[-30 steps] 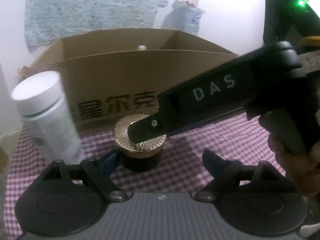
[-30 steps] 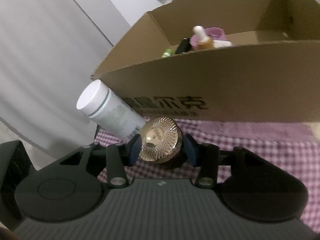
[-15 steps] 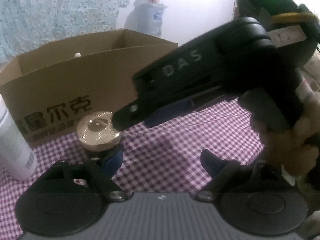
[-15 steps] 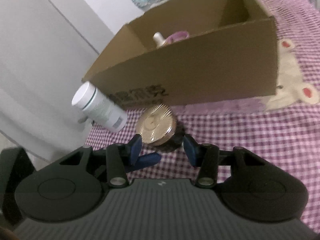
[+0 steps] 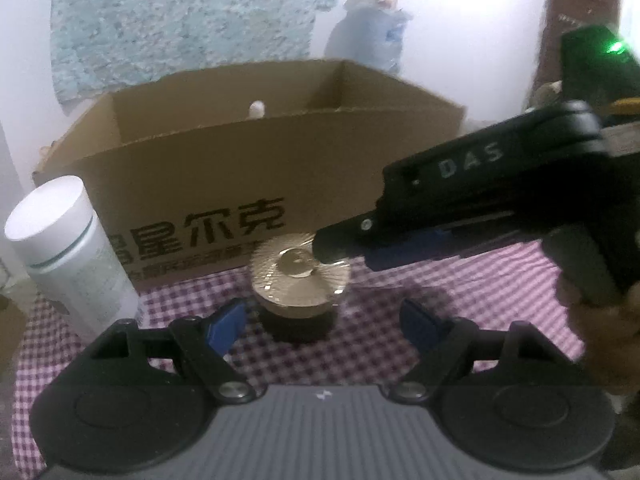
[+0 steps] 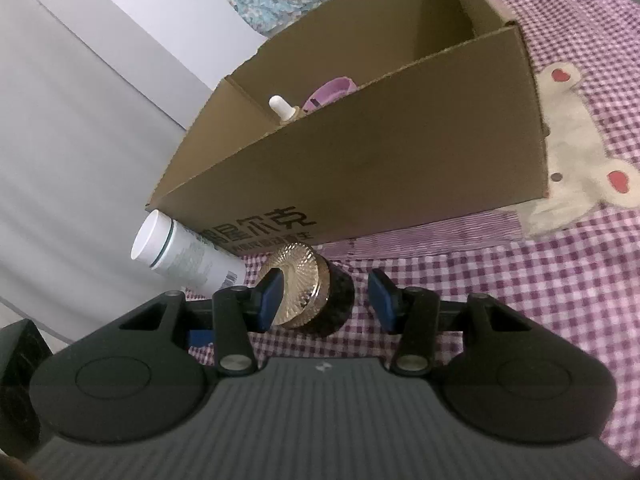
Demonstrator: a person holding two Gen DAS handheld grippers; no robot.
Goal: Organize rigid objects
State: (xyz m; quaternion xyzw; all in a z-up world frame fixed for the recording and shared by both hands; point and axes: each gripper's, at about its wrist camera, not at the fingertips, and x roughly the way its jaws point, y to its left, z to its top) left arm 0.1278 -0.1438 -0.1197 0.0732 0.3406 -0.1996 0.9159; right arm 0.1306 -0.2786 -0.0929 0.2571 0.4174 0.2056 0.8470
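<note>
A moment ago the right gripper (image 6: 328, 300) had its blue pads pressed close to the gold lid; now its jaws stand released, spread wide, with the left pad just in front of the lid's rim and the right pad well off to the side. The small dark glass jar with a ribbed gold lid (image 5: 299, 286) stands upright on the purple-and-white checked cloth (image 6: 540, 300), just in front of the brown cardboard box printed with black characters (image 5: 248, 168). The left gripper (image 5: 324, 322) has swung back to face the box squarely, where half a second ago it looked off to the right; its jaws are open too, the jar sitting between and just beyond the blue pads.

From the left wrist view the right gripper appears as a black body lettered "DAS", reaching in from the right with its tip over the gold lid; whether it touches I cannot tell. A tall white plastic bottle with a white cap (image 5: 68, 252) stands at the left beside the box.

The right wrist view looks down into the box, showing a white dropper-top bottle (image 6: 282, 110) and a round lilac container (image 6: 330, 90) inside, and a cream bear patch with red hearts (image 6: 576, 168) on the cloth to the right of the box.
</note>
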